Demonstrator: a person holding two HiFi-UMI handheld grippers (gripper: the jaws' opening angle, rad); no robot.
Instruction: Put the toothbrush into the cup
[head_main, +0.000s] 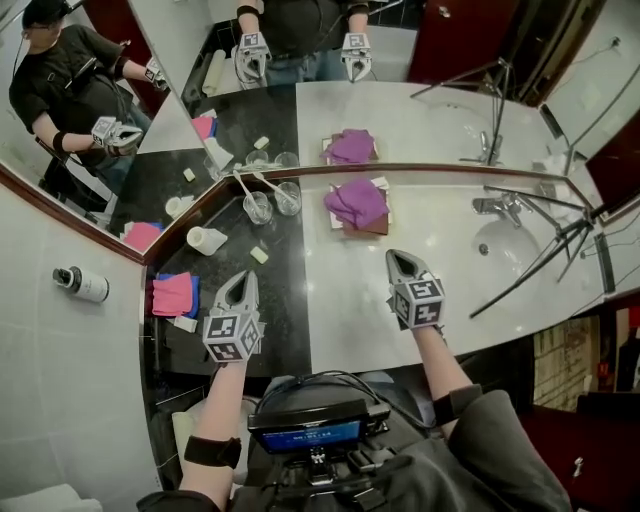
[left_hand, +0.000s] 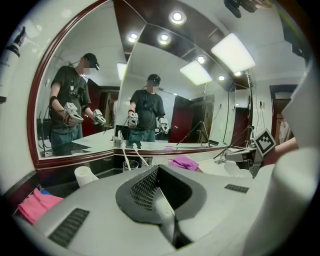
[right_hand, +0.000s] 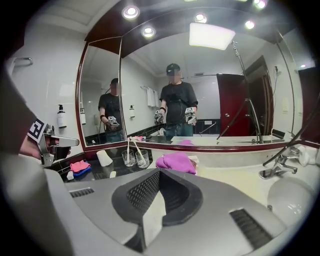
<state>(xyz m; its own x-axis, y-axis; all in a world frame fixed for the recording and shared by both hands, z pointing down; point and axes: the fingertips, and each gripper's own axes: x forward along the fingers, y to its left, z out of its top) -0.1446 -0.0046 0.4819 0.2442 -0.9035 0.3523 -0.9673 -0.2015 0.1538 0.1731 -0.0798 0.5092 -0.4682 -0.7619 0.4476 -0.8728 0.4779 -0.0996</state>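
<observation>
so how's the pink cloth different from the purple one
The pink cloth lies folded fairly flat; the purple cloth is bunched into a heap. The pink cloth sits on a blue item on the black counter section; the purple cloth sits on a brown tray on the pale section. Both are cloths resting on the same counter.

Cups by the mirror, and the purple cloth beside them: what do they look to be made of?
The two cups look like clear glass, possibly hard plastic: the dark counter shows through them and their rims glint. The purple cloth looks like soft, matte fabric: it lies crumpled in loose folds, with no shine.
</observation>
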